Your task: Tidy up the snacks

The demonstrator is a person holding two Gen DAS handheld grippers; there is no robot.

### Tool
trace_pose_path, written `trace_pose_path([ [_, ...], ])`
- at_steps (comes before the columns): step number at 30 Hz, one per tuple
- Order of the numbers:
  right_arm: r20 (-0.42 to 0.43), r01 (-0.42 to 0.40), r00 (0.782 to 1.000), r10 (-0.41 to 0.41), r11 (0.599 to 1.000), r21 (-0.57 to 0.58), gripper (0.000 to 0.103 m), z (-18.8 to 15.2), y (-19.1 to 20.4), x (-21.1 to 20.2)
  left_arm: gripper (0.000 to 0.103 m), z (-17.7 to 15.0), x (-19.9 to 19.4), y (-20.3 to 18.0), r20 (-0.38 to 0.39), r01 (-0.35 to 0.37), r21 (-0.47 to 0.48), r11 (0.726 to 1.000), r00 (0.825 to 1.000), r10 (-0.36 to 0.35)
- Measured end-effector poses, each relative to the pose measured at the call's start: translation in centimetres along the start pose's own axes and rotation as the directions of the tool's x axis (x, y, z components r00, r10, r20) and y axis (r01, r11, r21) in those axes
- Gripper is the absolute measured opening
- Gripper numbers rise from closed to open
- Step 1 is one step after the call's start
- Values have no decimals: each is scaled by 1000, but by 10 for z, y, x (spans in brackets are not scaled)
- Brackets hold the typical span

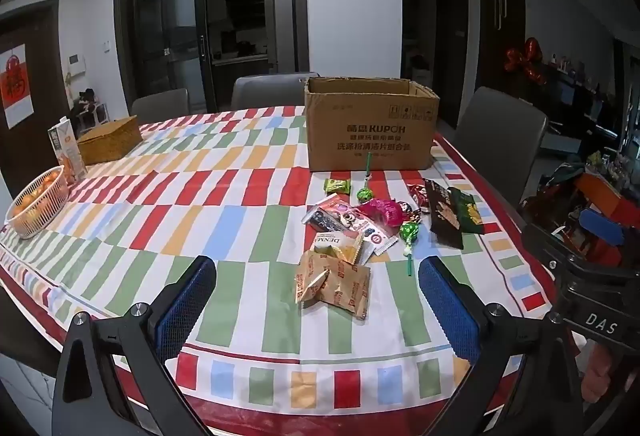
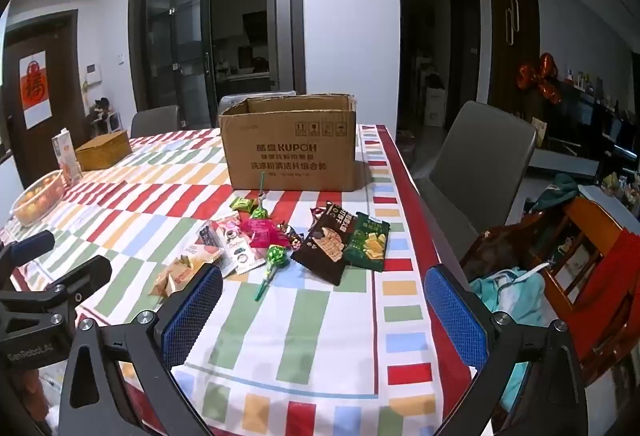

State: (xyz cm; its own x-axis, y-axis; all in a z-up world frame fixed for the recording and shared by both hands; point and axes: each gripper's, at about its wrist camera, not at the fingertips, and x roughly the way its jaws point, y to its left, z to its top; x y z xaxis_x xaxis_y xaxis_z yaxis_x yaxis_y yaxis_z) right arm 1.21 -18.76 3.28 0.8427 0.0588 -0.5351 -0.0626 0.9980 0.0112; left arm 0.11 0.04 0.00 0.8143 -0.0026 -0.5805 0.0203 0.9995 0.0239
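1. Table [image 1: 240,164], striped cloth. Nothing lifted yet; I judge this the opening step, before the first pick.
2. Cardboard box [image 1: 370,128] stands open-topped at the far side, upright, flaps up. I take it as the likely bin for the snacks, though the task does not say so.
3. Snack pile [image 1: 376,220] lies loose on the cloth just in front of the box, overlapping in places.
4. My left gripper [image 1: 318,294]: spread wide, nothing between the blue pads, held low over the near table edge. The tan cracker packets [image 1: 334,286] sit between its fingers in view, nearest of all.
5. My right gripper [image 2: 324,310]: also spread, empty, near the table's right edge.
6. Dark chip bag [image 2: 328,248] and green chip bag [image 2: 368,246] lie side by side, edges touching, ahead of the right gripper.
7. Lollipop [image 2: 276,258] with a green stick points toward me; a second lollipop [image 2: 260,212] lies nearer the box.
8. Next move, as I judge: reach forward and down, close on one packet's edge. Flat foil will slip; the overlapped pieces may drag along.
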Motion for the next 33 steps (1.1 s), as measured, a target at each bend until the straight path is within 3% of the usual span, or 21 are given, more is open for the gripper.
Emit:
trace_pose_path([
  [7,3,-3,1000,3,1000,-4,103,-1,2,0,103,-2,-12,2,36,10,-16,1000,999,-9],
  [33,20,-9,1000,9,1000,-15,103,-1,3,-6,103,-1,-16,1,34,15,-18,1000,999,-15],
])
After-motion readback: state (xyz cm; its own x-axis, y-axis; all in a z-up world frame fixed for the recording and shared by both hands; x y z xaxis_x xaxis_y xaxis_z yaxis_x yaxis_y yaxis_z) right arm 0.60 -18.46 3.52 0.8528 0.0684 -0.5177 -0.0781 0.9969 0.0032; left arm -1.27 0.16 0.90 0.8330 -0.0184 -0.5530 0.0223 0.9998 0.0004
